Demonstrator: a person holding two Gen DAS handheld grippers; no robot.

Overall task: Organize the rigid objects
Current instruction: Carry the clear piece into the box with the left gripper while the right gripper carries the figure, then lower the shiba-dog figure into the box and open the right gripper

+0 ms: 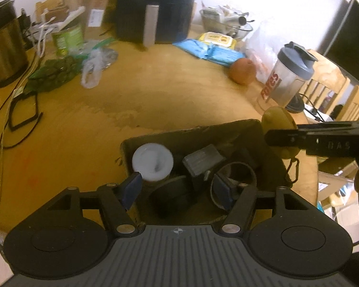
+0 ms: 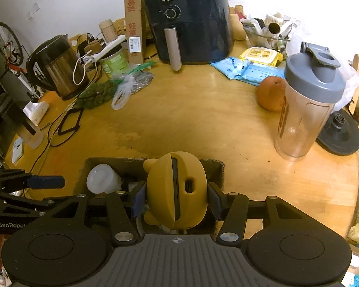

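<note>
Handling of the yellow bear-shaped case is judged to be easy: the shell looks like hard moulded plastic with a matte, rubbery skin, so it is expected to be light, stiff and not slippery, with little risk of crushing. It is held between the pads of the right gripper, whose jaws are closed to a medium width on its two rounded flanks. The flanks are judged the correct place to take hold, since they are the broadest opposed surfaces; the small ears and feet should not be used.

In the right wrist view the case hangs above the cardboard box, over the box's right part, and does not appear to rest on anything. A dark seam runs along its middle from far to near, and a small recessed port sits just right of the seam. The long axis therefore lies roughly along the gripper's forward direction, with one ear at the far left and a foot at the near left. In the left wrist view a cord or clip is seen hanging below the case.

The left gripper is held with jaws wide and empty over the near part of the box. A white round-lidded jar, a grey rectangular block and dark ring-shaped items are already inside.
</note>
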